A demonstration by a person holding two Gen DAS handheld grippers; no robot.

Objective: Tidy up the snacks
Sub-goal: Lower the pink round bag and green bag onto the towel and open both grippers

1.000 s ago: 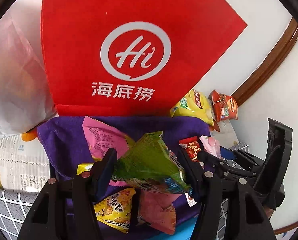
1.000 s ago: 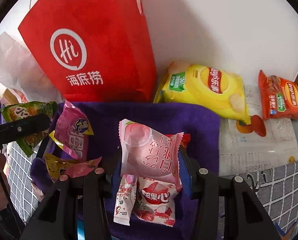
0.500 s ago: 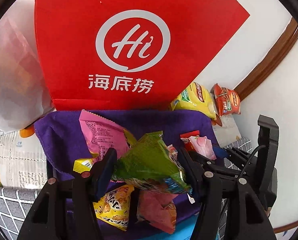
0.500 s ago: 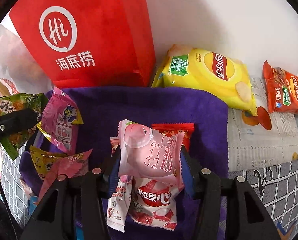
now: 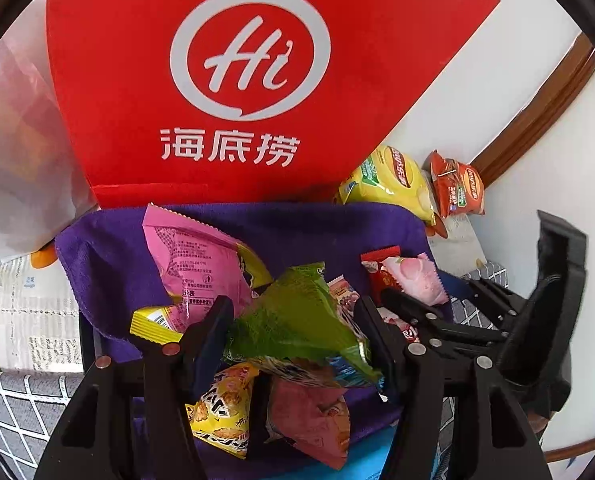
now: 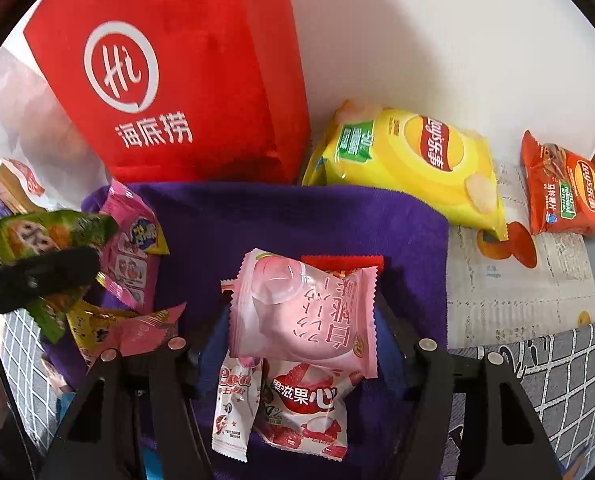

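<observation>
Left gripper (image 5: 293, 320): I read both fingers pressed against the green snack packet (image 5: 297, 320), which hangs clear above the purple cloth (image 5: 109, 264).
Right gripper (image 6: 301, 320): I read its fingers clamped on the pale pink peach packet (image 6: 301, 312), held above the cloth's near right part.
Grippers, count: two; each wrist view also shows part of the other gripper at its edge.
Red paper bags, count: one (image 5: 249, 80), upright against the white wall at the cloth's far edge.
Chip bags, count: two, a yellow chip bag (image 6: 409, 164) and an orange chip bag (image 6: 565, 192), lying on printed paper to the right of the red bag, well apart from the cloth pile.
Loose packets on cloth, left side: I count three, a large pink packet (image 5: 193, 264), a yellow biscuit packet (image 5: 221, 408) and a salmon-pink packet (image 5: 313, 420).
Loose packets on cloth, right side: I count three, a red-edged packet (image 6: 341, 264) behind the peach packet, plus a white strawberry packet (image 6: 309, 408) and a narrow white sachet (image 6: 233, 408) below it.
Left view only: brown wooden trim (image 5: 537, 112) on the wall and a translucent plastic bag (image 5: 21, 152) left of the red bag.
Right view only: the printed fronts of both chip bags and the grey checked counter cover (image 6: 557, 380) at lower right.
</observation>
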